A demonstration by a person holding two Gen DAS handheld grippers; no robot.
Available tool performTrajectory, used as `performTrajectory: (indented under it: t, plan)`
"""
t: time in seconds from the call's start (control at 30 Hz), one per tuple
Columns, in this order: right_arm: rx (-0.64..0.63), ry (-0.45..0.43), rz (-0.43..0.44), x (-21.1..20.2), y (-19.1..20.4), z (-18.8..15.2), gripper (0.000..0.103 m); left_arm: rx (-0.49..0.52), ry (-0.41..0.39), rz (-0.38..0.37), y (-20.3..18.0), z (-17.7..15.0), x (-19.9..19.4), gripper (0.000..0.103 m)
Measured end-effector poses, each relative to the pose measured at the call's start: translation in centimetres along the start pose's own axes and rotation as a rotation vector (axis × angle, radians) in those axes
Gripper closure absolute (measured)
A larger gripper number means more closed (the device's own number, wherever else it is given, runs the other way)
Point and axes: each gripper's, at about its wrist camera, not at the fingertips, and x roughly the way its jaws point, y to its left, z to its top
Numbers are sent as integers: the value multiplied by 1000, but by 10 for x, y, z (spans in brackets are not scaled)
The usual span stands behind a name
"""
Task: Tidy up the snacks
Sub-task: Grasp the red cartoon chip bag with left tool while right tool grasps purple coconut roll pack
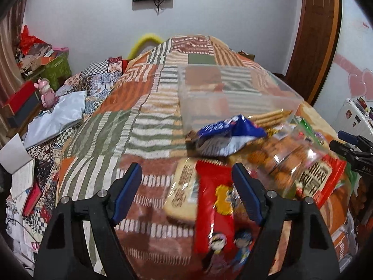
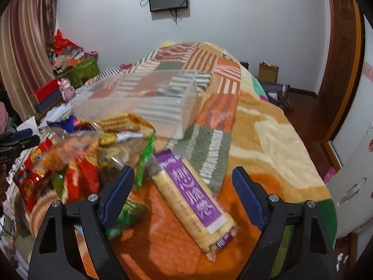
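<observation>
A clear plastic bin [image 1: 235, 93] stands on the patchwork blanket; it also shows in the right wrist view [image 2: 144, 100]. In front of it lies a heap of snack packets. My left gripper [image 1: 186, 186] is open and empty above a red packet [image 1: 214, 212] and a pale biscuit pack [image 1: 184, 191]. A blue and white packet [image 1: 223, 137] and a clear bag of brown snacks [image 1: 286, 156] lie beyond. My right gripper [image 2: 184, 186] is open and empty above a purple-labelled biscuit pack [image 2: 195, 200]. Red packets [image 2: 79, 175] and a green packet [image 2: 126, 214] lie to its left.
The bed's left side holds a grey cloth [image 1: 58, 119], books [image 1: 21, 177] and a pink toy [image 1: 46, 91]. A wooden door [image 1: 312, 37] and white cabinet [image 2: 352, 186] stand to the right. The right gripper's tips [image 1: 349, 149] show at the left view's right edge.
</observation>
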Motion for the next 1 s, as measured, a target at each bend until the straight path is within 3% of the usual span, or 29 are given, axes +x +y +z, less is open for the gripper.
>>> performTrajectory:
  t: [0.2,0.47,0.7,1.0]
  plan:
    - [8,27,-7,2,-7,-6,20,-3,41,-53,-8,-10,-6,23]
    - [1,64,34,14,-7,-3,41,73,67,-65,-37,-19,-5,23]
    - [14,100,88,29,-8,-6,42,55,115,-88,-40,-25,6,23]
    - [11,99,85,24,-11,-15,48,78,124,-93,-47,-36,5,23]
